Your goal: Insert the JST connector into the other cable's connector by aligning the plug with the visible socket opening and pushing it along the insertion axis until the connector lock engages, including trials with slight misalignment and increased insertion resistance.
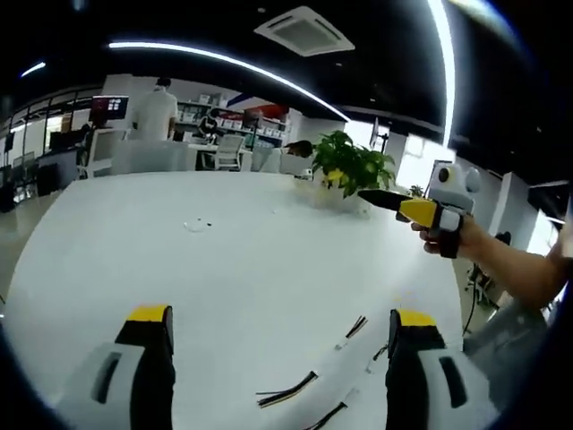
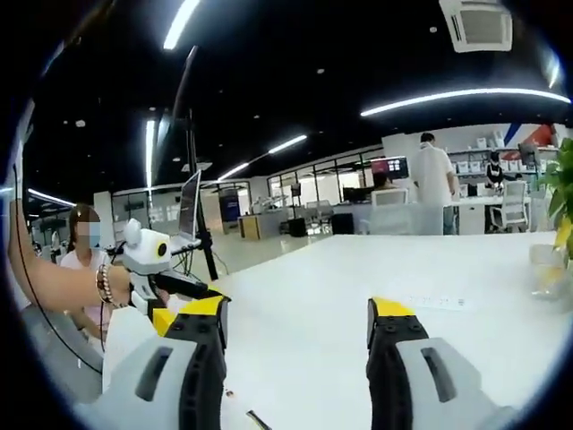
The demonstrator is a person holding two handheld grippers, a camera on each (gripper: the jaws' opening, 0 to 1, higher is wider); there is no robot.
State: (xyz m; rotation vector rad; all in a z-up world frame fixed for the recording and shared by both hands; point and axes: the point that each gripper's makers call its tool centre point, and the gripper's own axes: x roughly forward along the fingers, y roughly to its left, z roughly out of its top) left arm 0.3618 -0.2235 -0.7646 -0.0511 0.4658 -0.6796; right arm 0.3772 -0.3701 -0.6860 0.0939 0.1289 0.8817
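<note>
No brand, label or writing can be read on any item. The monitor at the far desks shows a red screen, its content too small to make out.

The counter is white, smooth and matte. The room is an open office with a black ceiling, long strip lights, and one ceiling air unit. One potted plant stands at the counter's far edge. One person in a white shirt stands with back turned at the far desks; a second person sits beyond the counter's left side in the right gripper view.

Cables lie loose on the counter near the left tongs: four short pieces can be counted, with black and yellow wires. Their connectors are too small to tell apart.

The left tongs stand wide apart, holding nothing, above the counter with the cables between and just ahead of the jaws. The right tongs likewise stand wide, holding nothing. In the left gripper view they are held in a hand, raised above the counter's right edge, well apart from the cables.
</note>
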